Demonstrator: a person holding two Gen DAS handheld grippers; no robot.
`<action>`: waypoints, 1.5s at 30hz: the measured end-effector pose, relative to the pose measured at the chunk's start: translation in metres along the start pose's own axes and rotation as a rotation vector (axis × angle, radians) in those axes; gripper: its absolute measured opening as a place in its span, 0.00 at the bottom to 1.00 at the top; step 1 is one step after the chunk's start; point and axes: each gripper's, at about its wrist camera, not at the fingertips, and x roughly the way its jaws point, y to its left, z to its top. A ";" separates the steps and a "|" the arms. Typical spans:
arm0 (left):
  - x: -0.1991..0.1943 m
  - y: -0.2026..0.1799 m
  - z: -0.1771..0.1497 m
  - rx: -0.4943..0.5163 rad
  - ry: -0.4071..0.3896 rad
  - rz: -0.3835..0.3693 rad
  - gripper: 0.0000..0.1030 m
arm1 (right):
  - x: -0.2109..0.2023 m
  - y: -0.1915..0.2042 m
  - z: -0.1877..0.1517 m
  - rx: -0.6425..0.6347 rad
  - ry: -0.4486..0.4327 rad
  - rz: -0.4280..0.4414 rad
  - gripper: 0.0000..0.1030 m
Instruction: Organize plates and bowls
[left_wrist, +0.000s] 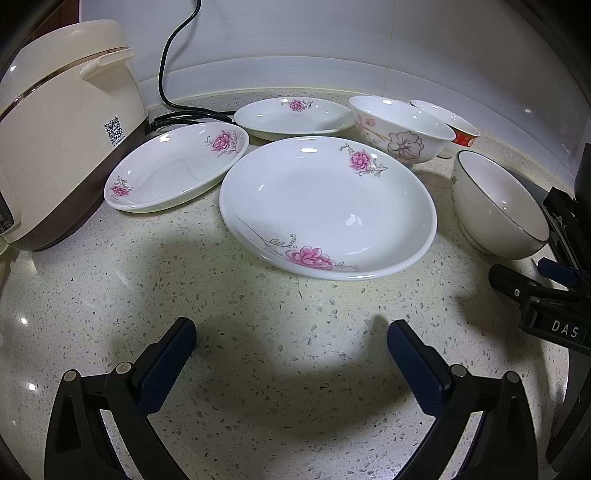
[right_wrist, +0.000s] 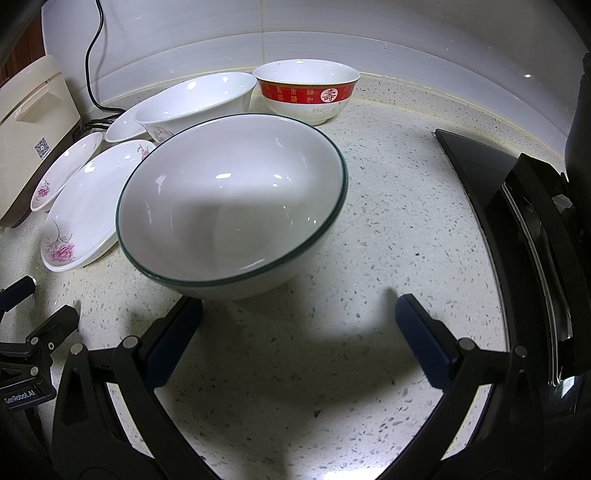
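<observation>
Green-rimmed white bowl (right_wrist: 232, 206) fills centre of right wrist frame, upright on speckled counter (right_wrist: 388, 229). Right gripper (right_wrist: 299, 310) spread wide, holding nothing; left fingertip close under bowl's near wall, contact unclear. Left gripper (left_wrist: 291, 332) spread wide, empty, below large pink-flower plate (left_wrist: 325, 206) at frame centre.

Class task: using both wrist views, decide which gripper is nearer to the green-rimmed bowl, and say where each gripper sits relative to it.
Right. The right gripper is open just in front of the green-rimmed bowl, one fingertip at its base. The left gripper is open farther off, facing the large plate, bowl to its right.
</observation>
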 end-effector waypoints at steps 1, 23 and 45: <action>0.000 0.000 0.000 0.000 0.000 0.000 1.00 | 0.000 0.000 0.000 0.000 0.000 0.000 1.00; 0.000 0.000 0.000 0.000 0.000 0.000 1.00 | 0.001 0.002 0.002 0.008 0.000 -0.007 1.00; 0.000 0.000 0.000 0.000 0.000 0.000 1.00 | 0.003 0.000 0.003 0.009 0.000 -0.005 1.00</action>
